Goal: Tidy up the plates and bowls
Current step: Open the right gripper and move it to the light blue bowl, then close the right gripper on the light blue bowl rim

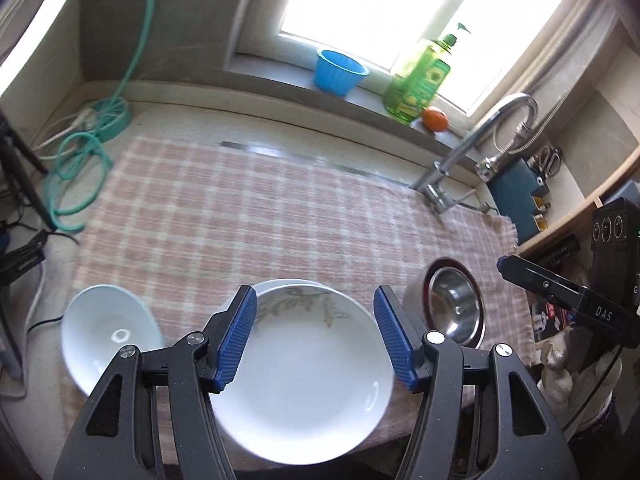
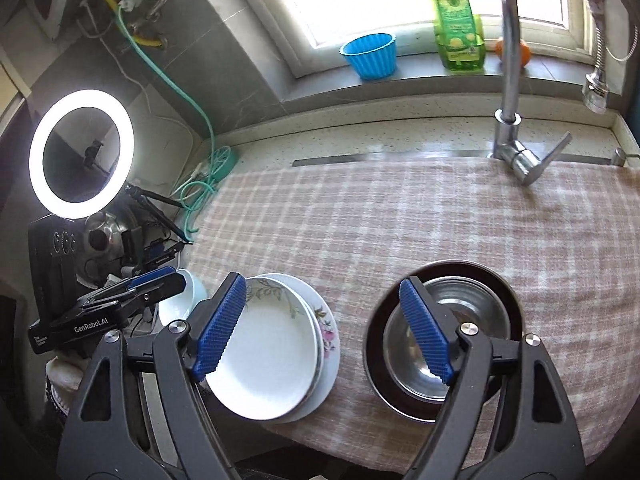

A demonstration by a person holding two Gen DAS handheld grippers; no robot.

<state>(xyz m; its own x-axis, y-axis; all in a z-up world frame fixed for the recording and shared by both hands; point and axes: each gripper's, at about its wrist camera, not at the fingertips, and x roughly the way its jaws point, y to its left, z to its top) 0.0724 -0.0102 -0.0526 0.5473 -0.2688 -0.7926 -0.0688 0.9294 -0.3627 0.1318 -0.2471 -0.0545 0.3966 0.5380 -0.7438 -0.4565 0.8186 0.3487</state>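
— Where do the dishes sit from where you are?

— I see the stack of plates (image 1: 304,364) straight ahead of my left hand-held gripper (image 1: 316,336), low between its fingers, on the checked cloth (image 1: 240,208) near the front edge of the surface. Its jaws stand wide, holding nothing.

— And the right?

— My right hand-held gripper (image 2: 324,332) is wide too, empty. The plates lie under its left finger; the steel bowl (image 2: 444,344), nested in a dark dish, lies under its right.

— The white bowl?

— The white bowl (image 1: 108,332) is left of the plates, just beside them. I judge the left hand nearer to it.
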